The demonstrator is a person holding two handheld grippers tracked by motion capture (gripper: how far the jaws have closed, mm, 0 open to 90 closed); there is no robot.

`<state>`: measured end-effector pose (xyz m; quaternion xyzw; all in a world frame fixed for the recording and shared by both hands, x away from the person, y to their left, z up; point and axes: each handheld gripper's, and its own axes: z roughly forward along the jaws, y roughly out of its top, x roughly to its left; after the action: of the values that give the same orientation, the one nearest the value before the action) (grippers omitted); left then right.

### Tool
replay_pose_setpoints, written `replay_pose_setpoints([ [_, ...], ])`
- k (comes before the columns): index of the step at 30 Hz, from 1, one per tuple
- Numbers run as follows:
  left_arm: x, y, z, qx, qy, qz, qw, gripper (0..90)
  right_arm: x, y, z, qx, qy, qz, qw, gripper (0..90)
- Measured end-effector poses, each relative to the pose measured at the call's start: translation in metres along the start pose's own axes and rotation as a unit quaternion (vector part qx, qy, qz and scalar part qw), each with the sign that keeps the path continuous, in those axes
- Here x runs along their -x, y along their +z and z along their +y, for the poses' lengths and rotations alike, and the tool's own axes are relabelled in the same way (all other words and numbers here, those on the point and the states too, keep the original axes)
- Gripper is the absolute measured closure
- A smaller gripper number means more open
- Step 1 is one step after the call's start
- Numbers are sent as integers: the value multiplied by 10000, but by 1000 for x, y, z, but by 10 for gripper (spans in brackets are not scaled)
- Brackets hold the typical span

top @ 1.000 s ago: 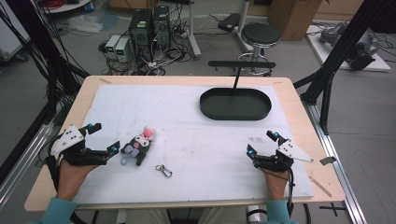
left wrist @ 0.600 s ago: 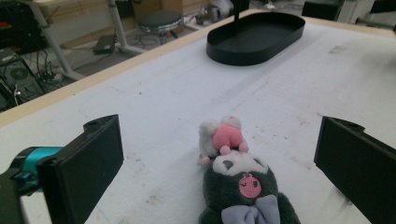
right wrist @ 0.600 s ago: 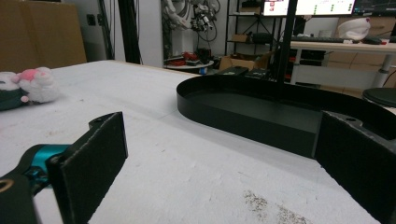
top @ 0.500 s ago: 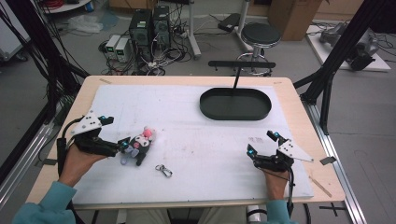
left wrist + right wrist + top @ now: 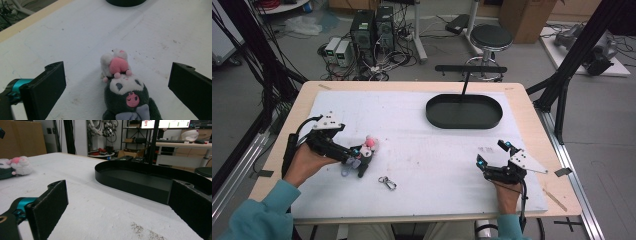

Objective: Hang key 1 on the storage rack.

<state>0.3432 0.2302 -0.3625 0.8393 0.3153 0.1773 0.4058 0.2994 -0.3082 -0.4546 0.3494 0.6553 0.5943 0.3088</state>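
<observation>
Left tool (image 5: 357, 159) has closed in, jaws now straddling plush toy (image 5: 124, 91).

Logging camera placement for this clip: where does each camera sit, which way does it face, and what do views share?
High view: above the person's side, facing forward and down on the white-covered table; forearms, hands, left gripper and right gripper show.
Left gripper view: low over the table, looking along its open jaws, which flank the dark green plush toy with pink-and-white head.
Right gripper view: near table level, looking along its open jaws toward the black oval tray.
Shared: toy and tray appear in all three.
</observation>
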Motion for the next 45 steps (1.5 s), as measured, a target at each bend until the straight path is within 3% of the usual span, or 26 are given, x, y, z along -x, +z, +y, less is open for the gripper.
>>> replay_pose_setpoints([
  [8,5,17,1,-609,-59,-165,9980,18,0,0,0,10,-12,-13,10000,25],
  [19,6,38,0,-1038,-103,-133,9945,17,0,0,0,13,-8,-6,10000,25],
  [23,9,47,-3,-1247,-133,-157,9920,18,0,0,0,7,5,-7,10000,25],
  [30,12,55,-5,-1584,-90,-12,9873,18,0,0,0,-3,-1,-6,10000,25],
  [35,13,61,-9,-1669,-181,-143,9857,18,0,0,0,-1,5,-7,10000,25],
  [41,14,64,-10,-1810,-172,-90,9833,18,1,0,0,27,-33,-18,10000,25],
  [45,10,65,-11,-1890,-271,-123,9815,100,0,0,0,8,2,-23,10000,26],
])
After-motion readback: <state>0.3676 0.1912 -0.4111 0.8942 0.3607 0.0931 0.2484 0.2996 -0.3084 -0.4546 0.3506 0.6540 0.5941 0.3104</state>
